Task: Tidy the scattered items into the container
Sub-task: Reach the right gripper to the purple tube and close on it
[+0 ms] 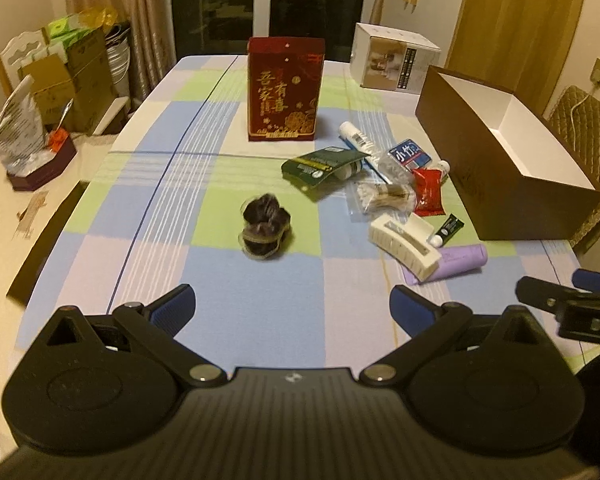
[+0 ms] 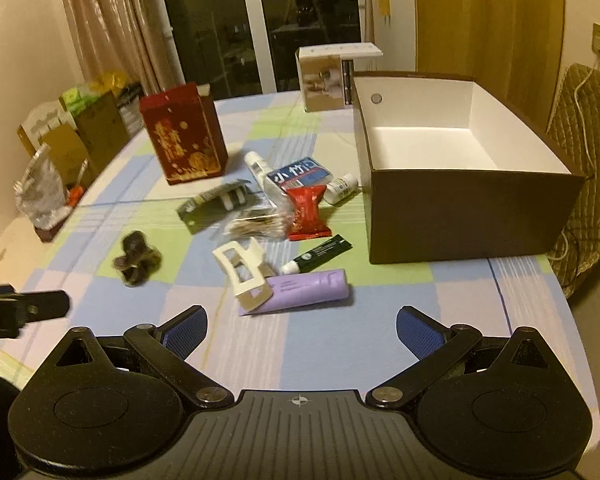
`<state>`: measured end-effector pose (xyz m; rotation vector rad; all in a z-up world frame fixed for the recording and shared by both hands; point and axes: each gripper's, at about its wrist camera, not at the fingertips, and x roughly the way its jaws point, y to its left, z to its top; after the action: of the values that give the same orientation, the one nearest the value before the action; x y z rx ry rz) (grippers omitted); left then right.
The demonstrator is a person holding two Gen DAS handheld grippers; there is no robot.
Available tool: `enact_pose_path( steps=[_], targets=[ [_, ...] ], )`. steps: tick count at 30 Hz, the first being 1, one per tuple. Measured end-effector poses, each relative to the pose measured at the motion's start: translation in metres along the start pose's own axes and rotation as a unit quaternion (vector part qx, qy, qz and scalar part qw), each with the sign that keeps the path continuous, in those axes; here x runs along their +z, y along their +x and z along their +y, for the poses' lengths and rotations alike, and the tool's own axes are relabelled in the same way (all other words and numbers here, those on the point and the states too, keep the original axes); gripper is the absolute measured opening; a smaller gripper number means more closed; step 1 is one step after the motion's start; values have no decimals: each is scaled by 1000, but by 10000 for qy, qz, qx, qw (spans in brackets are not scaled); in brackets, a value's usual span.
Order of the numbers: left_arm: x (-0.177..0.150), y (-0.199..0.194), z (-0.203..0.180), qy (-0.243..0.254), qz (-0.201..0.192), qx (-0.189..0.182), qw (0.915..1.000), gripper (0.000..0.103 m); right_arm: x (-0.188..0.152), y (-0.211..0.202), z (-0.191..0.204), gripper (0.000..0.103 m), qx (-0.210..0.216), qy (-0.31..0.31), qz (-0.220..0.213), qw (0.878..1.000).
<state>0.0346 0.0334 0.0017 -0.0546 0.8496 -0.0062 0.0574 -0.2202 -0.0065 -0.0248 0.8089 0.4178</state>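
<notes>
An open brown box with a white inside (image 2: 452,184) stands on the right of the table (image 1: 508,160). Scattered items lie left of it: a purple tube (image 2: 308,290) (image 1: 456,261), a white hair claw (image 2: 246,276) (image 1: 404,242), a small dark green tube (image 2: 320,258), a red packet (image 2: 306,212) (image 1: 428,192), a bag of cotton swabs (image 2: 256,224), a blue tissue pack (image 2: 298,174), a green packet (image 1: 320,164) and a dark hair scrunchie (image 1: 265,226) (image 2: 136,258). My left gripper (image 1: 292,310) is open above the cloth, short of the scrunchie. My right gripper (image 2: 302,332) is open, just short of the purple tube.
A red gift bag (image 1: 286,88) stands mid-table and a white carton (image 1: 392,58) at the far edge. Cardboard boxes and bags (image 1: 60,76) sit left of the table. A padded chair (image 2: 580,152) stands right of the box.
</notes>
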Motion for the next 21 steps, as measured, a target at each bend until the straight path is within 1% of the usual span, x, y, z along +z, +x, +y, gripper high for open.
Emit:
enact_pose_path(
  steps=[3,6,9,11,13,14,18,19,20,21],
  targets=[
    [5,9,3,77,-17,-58,10000,101,6,17,-3,103,-2,-231,41,9997],
    [6,18,7,97,39,-94,9999,101,13,36,-4,103,125,-764,153,9969],
    [8,26,9,97,132,-88,9998,101,20,57,-2,103,266,-1388,320,9894],
    [8,28,11,64,154,-107,9998,101,22,71,0,103,379,-1884,467,9802],
    [10,29,12,30,149,-132,9998,101,21,82,4,103,538,-2430,576,9668],
    [10,29,13,6,140,-146,9998,101,20,87,7,103,591,-2760,591,9575],
    [11,31,15,-86,168,-180,9997,101,5,106,16,103,886,-4002,648,9099],
    [12,32,15,-97,187,-184,9996,101,3,111,15,103,923,-4207,702,8998],
    [12,33,15,-98,204,-185,9996,101,2,118,15,103,957,-4328,753,8932],
    [12,33,15,-90,214,-187,9996,101,0,124,13,96,985,-4406,814,8886]
  ],
)
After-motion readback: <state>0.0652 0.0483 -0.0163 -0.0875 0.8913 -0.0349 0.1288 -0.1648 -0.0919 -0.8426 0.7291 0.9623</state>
